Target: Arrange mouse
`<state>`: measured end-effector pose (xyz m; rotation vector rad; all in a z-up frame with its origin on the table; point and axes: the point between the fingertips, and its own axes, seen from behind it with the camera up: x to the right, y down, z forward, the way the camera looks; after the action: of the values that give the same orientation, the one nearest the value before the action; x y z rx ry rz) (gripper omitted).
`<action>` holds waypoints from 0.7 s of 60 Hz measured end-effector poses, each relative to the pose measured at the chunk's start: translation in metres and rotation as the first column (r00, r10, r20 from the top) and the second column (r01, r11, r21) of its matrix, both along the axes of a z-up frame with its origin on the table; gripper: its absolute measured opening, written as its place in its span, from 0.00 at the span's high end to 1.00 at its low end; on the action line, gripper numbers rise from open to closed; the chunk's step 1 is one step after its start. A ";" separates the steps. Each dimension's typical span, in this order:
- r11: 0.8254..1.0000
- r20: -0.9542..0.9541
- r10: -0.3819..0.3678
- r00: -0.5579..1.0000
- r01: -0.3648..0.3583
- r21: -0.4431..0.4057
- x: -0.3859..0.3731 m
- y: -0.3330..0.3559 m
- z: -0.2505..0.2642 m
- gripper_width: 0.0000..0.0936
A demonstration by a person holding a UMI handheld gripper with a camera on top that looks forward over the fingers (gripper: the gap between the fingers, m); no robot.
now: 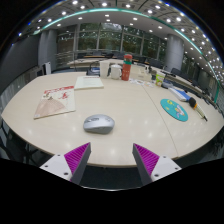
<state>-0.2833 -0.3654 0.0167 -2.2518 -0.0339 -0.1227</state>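
A grey computer mouse lies on the cream round table, just ahead of my fingers and slightly toward the left one. My gripper is open and empty, its magenta pads spread wide above the table's near edge. Nothing stands between the fingers.
A pink-and-white booklet lies to the left of the mouse. A round teal mat lies to the right. Papers, a red cup and several small items stand at the far side. Chairs ring the table.
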 end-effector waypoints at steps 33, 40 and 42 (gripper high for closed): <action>0.999 0.021 -0.001 1.000 0.002 -0.043 -0.005 0.130 -0.028 0.10; 0.999 0.020 0.015 1.000 -0.014 -0.033 -0.009 0.156 -0.027 0.10; 0.999 0.021 0.018 1.000 -0.018 -0.031 -0.010 0.161 -0.027 0.10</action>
<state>-0.2934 -0.2042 -0.0102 -2.2803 -0.0679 -0.1372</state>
